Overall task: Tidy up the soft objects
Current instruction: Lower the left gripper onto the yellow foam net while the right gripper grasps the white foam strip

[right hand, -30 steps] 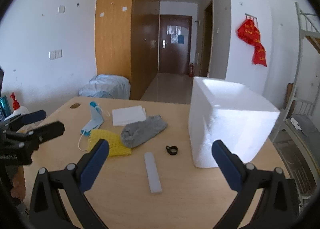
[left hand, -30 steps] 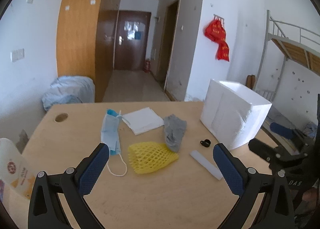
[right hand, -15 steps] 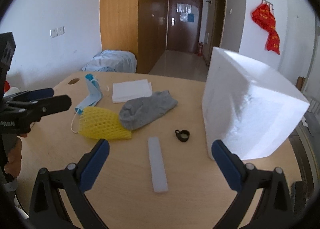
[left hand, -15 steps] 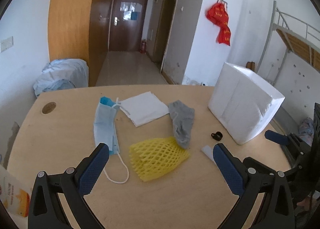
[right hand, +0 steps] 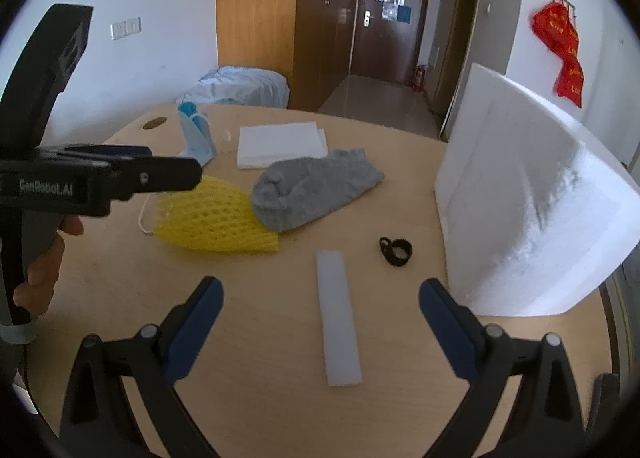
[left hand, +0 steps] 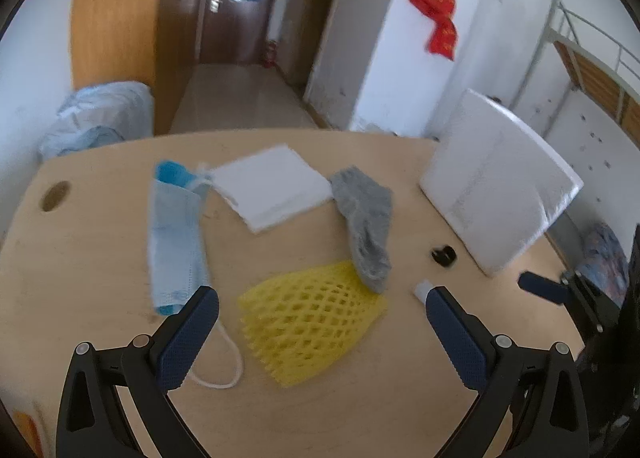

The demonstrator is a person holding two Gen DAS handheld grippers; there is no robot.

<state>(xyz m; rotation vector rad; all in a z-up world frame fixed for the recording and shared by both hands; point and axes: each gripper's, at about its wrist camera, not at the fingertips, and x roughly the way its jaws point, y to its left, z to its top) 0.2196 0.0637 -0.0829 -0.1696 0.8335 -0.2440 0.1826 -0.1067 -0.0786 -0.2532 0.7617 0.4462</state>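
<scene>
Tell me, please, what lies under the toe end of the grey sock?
The grey sock overlaps one edge of the yellow foam net; elsewhere it rests on the table. Whatever else it covers is hidden.

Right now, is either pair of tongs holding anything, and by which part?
Nothing is held. The left tongs stand open above the yellow foam net; the right tongs stand open above the white foam strip, touching neither.

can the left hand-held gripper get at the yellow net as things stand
Probably yes. The left hand-held gripper is open, with the yellow net lying between its fingers on the table. Only the sock overlaps the net's far edge; the mask lies beside it.
</scene>
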